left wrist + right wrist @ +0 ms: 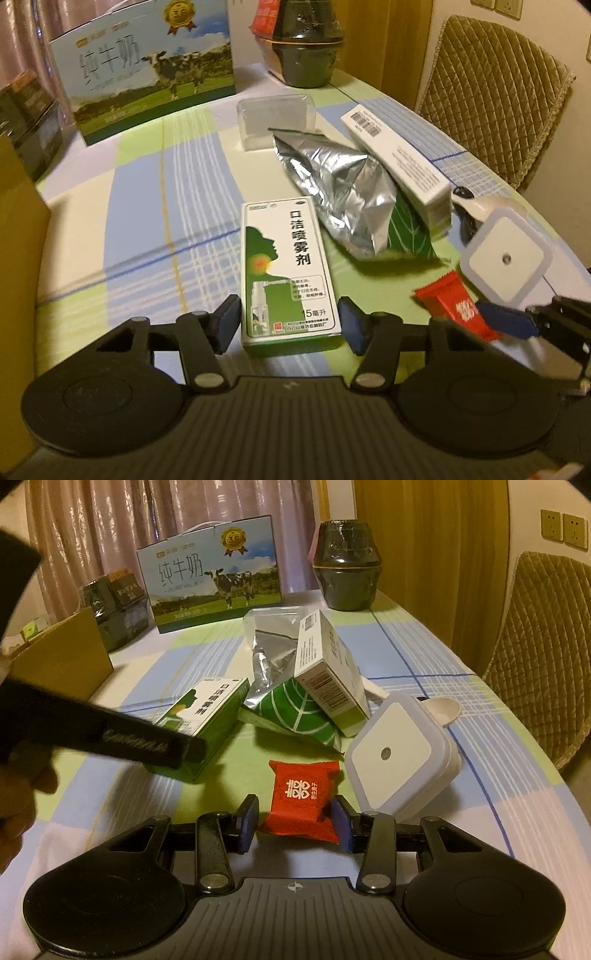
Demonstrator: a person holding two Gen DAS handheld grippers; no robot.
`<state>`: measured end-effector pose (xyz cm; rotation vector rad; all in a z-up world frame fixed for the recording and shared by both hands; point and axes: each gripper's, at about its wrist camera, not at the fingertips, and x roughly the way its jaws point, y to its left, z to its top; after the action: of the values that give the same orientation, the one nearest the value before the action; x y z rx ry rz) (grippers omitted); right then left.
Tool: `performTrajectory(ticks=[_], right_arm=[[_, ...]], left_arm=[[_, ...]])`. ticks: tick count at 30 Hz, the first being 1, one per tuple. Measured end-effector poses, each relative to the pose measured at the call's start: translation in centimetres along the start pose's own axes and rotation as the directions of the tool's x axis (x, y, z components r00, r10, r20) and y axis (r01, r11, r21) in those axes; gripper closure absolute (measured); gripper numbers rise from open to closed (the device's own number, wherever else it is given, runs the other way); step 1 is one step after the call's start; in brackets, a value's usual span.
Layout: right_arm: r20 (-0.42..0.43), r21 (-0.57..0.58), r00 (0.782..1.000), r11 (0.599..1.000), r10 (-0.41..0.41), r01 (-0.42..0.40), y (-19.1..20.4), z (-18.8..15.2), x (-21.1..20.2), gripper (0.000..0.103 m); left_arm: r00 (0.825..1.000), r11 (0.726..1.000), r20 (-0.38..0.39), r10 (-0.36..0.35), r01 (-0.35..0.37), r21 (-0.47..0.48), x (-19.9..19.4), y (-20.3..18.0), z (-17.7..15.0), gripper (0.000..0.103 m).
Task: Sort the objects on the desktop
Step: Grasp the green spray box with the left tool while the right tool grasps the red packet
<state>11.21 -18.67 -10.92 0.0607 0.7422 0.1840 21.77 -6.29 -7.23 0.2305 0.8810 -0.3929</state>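
Left tongs (pixel 290 320) bracket the green-and-white cardboard spray box (pixel 286 273) flat on the counter (pixel 147 229), pads just clear. Right tongs (pixel 293 821) bracket the red foil sachet (pixel 304 797); contact uncertain.

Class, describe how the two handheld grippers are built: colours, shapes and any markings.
Both the left gripper and right gripper are black, with two round discs, a ribbed centre plate bearing a small crosshair mark, and silver-riveted link arms. Their fingers end in blue pads. No cables or sleeves show.
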Motion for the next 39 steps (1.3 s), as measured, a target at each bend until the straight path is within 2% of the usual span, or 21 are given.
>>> performTrajectory(ticks=[5,12,18,23,25,37,39], right_arm=[[-0.037,-0.031,0.999,0.999,0.023,-0.024,0.5,-1.0,-1.6,0.063],[-0.094,-0.059,0.995,0.998,0.025,-0.031,0.5,-2.8,-4.7,0.063],[-0.103,-0.063,0.994,0.998,0.023,-0.029,0.3,-3.6,-5.7,0.059],[-0.080,-0.062,0.997,0.998,0.025,-0.030,0.4,-3.3,-5.8,0.049],[-0.080,-0.053,0.997,0.998,0.024,-0.028,0.2,-3.2,-5.7,0.048],[-0.063,-0.048,0.998,0.999,0.016,-0.019,-0.2,-3.3,-4.9,0.048],[-0.058,-0.059,0.998,0.998,0.013,-0.017,0.0,-3.3,-4.5,0.048]], left_arm=[[1.000,0.999,-0.014,0.017,-0.017,-0.029,-2.8,-0.1,-2.9,0.052],[1.000,0.999,-0.027,0.004,-0.006,-0.046,-6.7,-1.3,-7.1,0.052],[0.999,0.997,-0.037,0.006,-0.009,-0.079,-8.5,-1.3,-9.0,0.050],[0.999,0.997,-0.026,0.024,-0.026,-0.076,-8.6,-1.1,-8.2,0.040],[0.999,0.998,-0.021,0.024,-0.025,-0.062,-8.2,-1.2,-7.6,0.037],[0.998,1.000,-0.053,0.017,-0.017,-0.007,-4.8,-1.7,-5.7,0.040],[0.998,1.000,-0.059,0.019,-0.019,-0.001,-4.5,-1.7,-5.6,0.046]])
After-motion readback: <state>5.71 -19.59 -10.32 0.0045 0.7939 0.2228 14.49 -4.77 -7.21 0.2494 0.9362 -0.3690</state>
